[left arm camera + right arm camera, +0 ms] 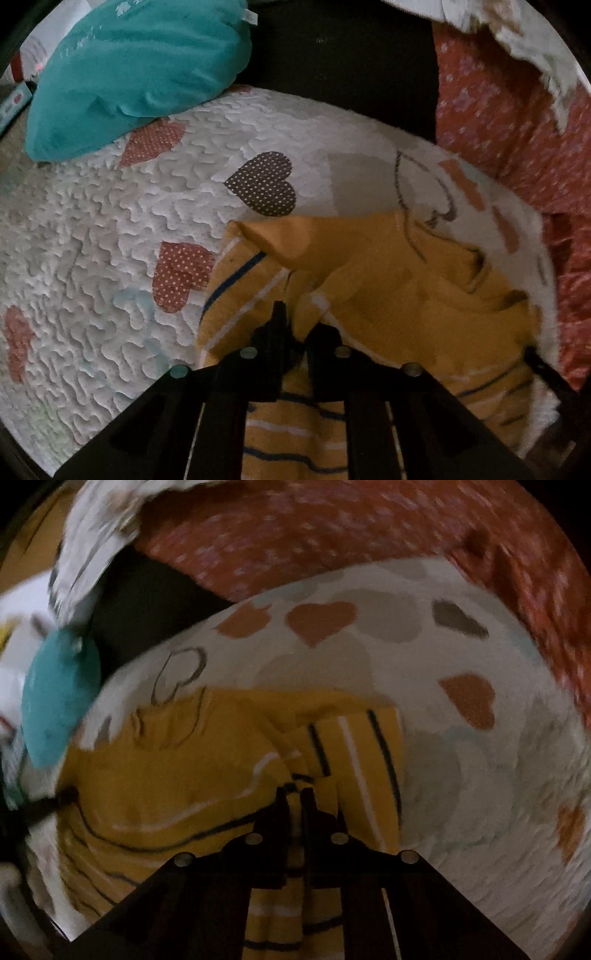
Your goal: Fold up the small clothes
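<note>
Both tools down on the yellow striped garment (388, 280), which lies rumpled on the heart-print quilt (110, 229) of a bed.

Left tool (291, 325): jaws nearly together, a fold of yellow cloth bunched between the tips. Reads as a pinch on the fabric.

Right tool (294, 794): jaws drawn in close, a narrow ridge of striped cloth caught between the tips. Also a pinch, by the look of it. View is smeared, so how deep the bite goes is not clear.

Garment sits directly under and ahead of both tools. Plain yellow part spreads ahead of the left tool and to its right; striped part runs back beneath it. Ahead of the right tool a striped panel stands folded over, plain yellow to its left.

Step in hand, as judged: both edges gripped, ready to lift and carry a fold.
- Raise both tools together so the cloth hangs even.
- Keep tension between the two pinches; slack will wrinkle the fold.
- Lay it down flat before letting go.
- Risk: thin bite slipping on one side.

Orientation: too crumpled to name neck or hem. Long axis seems to run between the two tools, stripes roughly crossing it. Uncertain.

Teal pillow (136, 70) lies well ahead of the left tool, to its left, clear of the work.
</note>
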### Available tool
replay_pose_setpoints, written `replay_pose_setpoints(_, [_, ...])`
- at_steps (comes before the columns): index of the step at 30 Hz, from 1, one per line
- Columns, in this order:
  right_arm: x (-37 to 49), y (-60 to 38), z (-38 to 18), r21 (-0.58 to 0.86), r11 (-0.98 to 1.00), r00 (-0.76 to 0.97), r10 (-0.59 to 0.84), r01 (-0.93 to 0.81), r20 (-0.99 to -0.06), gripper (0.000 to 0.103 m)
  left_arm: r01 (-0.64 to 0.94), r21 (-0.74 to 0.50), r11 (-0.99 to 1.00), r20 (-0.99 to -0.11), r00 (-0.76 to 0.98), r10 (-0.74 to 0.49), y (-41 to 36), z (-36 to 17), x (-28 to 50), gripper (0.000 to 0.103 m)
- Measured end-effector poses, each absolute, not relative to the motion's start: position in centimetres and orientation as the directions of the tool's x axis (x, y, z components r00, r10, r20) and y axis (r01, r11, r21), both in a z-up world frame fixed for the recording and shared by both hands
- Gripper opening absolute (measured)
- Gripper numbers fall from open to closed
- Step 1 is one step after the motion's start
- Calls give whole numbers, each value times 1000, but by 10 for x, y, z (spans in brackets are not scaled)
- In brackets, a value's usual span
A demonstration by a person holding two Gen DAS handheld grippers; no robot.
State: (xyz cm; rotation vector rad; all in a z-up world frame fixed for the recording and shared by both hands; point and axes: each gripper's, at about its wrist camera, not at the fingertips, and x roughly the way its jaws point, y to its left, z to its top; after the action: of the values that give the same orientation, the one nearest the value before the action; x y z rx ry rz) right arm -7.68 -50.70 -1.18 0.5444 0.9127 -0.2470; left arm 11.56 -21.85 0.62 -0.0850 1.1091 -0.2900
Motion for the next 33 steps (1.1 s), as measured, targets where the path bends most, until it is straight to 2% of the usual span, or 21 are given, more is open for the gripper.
replay_pose_setpoints(2, [-77,-511,-13,365,822,588,45,438,-808,19,185,-247,951,-856,418,-303,-204,15,114,13])
replay_pose_setpoints(5, [-79,-510,-4,357,828,596,34,433,-802,27,165,-256,953,-842,445,-303,-180,25,110,27])
replay_pose_setpoints(9, [-89,-509,12,359,824,638,-4,439,-770,39,198,-197,960,-854,447,-267,-163,24,102,28])
replay_pose_setpoints(13, [-91,-499,23,368,831,674,-12,418,-739,39,274,-144,951,-883,397,-248,-171,11,83,36])
replay_pose_setpoints(16, [-85,-473,32,393,854,698,51,340,-715,39,306,-116,945,-909,350,-225,-176,-6,68,41])
replay_pose_setpoints(17, [-79,-457,35,420,860,701,107,291,-705,39,309,-96,946,-924,326,-200,-175,-14,63,39])
replay_pose_setpoints(18, [-73,-444,37,440,862,697,152,254,-701,39,311,-81,947,-936,302,-179,-175,-21,59,24])
replay_pose_setpoints(19, [-66,-431,38,455,862,691,189,223,-698,39,314,-92,945,-942,280,-185,-173,-25,56,15])
replay_pose_setpoints(21, [-41,-397,41,495,854,671,275,157,-688,39,314,-107,943,-948,254,-193,-168,-27,50,5])
replay_pose_setpoints(23, [-12,-364,35,538,837,619,370,102,-693,39,322,-108,941,-949,249,-194,-163,-26,45,5])
replay_pose_setpoints(24, [9,-342,26,530,842,572,386,103,-724,39,321,-113,940,-949,246,-198,-160,-26,45,5])
replay_pose_setpoints(26, [39,-311,7,502,858,503,388,109,-772,39,319,-135,938,-947,236,-217,-154,-27,44,5])
replay_pose_setpoints(28, [62,-289,-10,480,870,446,388,111,-806,35,310,-160,937,-946,222,-235,-149,-28,44,5])
replay_pose_setpoints(33, [114,-260,-27,502,852,449,394,148,-802,34,291,-225,930,-941,182,-285,-137,-29,47,6])
